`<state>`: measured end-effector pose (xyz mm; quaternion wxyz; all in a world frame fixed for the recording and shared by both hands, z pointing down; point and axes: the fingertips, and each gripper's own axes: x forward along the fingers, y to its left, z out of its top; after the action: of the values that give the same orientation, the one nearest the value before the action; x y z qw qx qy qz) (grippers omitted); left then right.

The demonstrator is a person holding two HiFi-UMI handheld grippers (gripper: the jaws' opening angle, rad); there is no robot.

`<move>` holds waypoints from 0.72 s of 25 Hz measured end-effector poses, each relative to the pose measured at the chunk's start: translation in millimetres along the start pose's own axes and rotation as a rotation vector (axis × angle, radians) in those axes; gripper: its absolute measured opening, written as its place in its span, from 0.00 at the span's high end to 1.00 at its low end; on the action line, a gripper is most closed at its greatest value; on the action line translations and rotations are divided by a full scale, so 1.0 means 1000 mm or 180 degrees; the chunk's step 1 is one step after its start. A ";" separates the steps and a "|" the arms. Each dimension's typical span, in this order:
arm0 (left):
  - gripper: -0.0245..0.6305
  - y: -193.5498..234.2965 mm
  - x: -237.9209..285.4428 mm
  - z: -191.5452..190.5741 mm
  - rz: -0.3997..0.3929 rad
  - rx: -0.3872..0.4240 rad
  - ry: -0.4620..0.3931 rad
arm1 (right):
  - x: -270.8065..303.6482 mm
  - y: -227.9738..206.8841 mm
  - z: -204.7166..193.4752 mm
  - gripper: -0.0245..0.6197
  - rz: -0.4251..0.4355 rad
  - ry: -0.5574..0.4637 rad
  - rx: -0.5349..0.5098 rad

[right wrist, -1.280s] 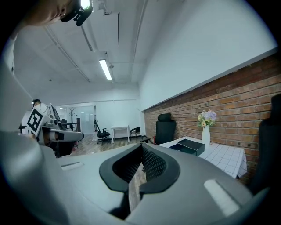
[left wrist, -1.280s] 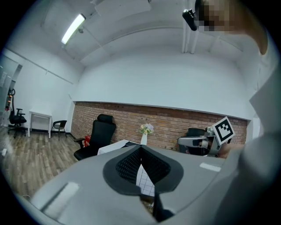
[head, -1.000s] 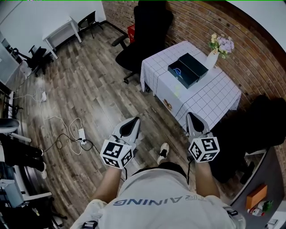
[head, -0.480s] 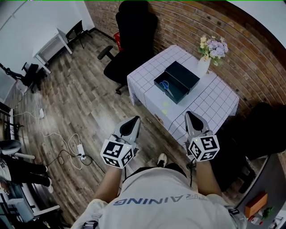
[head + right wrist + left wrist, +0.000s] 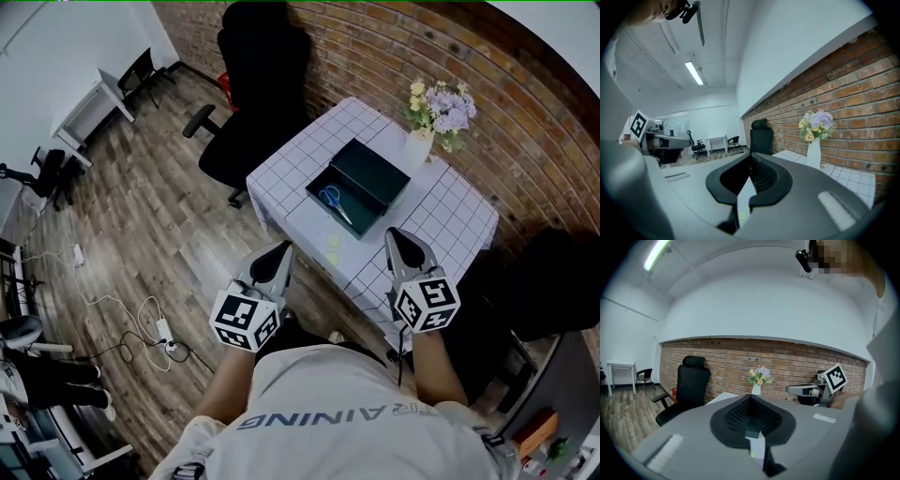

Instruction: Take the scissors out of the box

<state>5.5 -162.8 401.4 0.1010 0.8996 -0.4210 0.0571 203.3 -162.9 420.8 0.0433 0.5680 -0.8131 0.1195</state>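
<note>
The person stands at the near edge of a small bench (image 5: 450,220) covered in a white cloth with a grid pattern, holding both grippers out ahead at roughly the same height. The left gripper (image 5: 279,249) hangs over the wooden floor (image 5: 159,216) just off the bench's near corner. Its jaws are closed tip to tip, with nothing between them. The right gripper (image 5: 394,234) sits over the near edge of the cloth, its jaws also pressed together and empty. Each carries its marker cube at the back, close to the person's wrists.

The scissors (image 5: 332,202) have blue handles and lie inside the open dark green box (image 5: 373,176), at the end nearer the left gripper, with the blades pointing toward the person. The box rests on the bench ahead of both grippers and well apart from them — neither gripper touches it.

Beyond the box, near the far corner of the bench, stands a white vase (image 5: 417,148) holding a bunch of pale purple and yellow flowers (image 5: 439,101). A brick wall (image 5: 394,47) runs behind the bench, and a black office chair (image 5: 251,103) stands beside the bench on its left. Further left, cables (image 5: 122,319) lie loose on the floor.
</note>
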 end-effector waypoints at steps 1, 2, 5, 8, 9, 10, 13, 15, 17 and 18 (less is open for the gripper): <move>0.96 0.004 0.009 0.001 -0.0045 -0.0005 0.0009 | 0.005 -0.005 0.001 0.94 -0.0040 0.0015 -0.0002; 0.96 0.007 0.019 0.001 -0.0098 -0.0012 0.0020 | 0.009 -0.010 0.000 0.94 -0.0085 0.0034 -0.0005; 0.96 0.024 0.051 0.000 -0.0269 -0.0041 0.0057 | 0.026 -0.024 -0.003 0.94 -0.0230 0.0109 -0.0027; 0.96 0.048 0.091 0.003 -0.0462 -0.0049 0.0088 | 0.055 -0.038 -0.006 0.94 -0.0389 0.0200 -0.0002; 0.96 0.056 0.104 0.005 -0.0543 -0.0028 0.0101 | 0.065 -0.041 -0.006 0.94 -0.0453 0.0238 0.0016; 0.96 0.063 0.116 0.008 -0.0629 0.0007 0.0118 | 0.074 -0.042 -0.006 0.94 -0.0516 0.0278 0.0034; 0.96 0.082 0.150 0.014 -0.0899 0.0084 0.0182 | 0.104 -0.043 -0.003 0.94 -0.0688 0.0360 0.0075; 0.96 0.098 0.172 0.015 -0.1055 0.0099 0.0242 | 0.124 -0.046 0.001 0.94 -0.0811 0.0375 0.0105; 0.96 0.115 0.189 0.015 -0.1185 0.0113 0.0309 | 0.141 -0.046 0.002 0.94 -0.0916 0.0414 0.0107; 0.96 0.123 0.196 0.014 -0.1236 0.0119 0.0336 | 0.149 -0.044 -0.001 0.94 -0.0954 0.0466 0.0087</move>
<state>36.3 -389.8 440.8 0.1153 0.9614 -0.2326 0.0915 192.4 -313.3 458.6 0.1120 0.6733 -0.7123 0.1638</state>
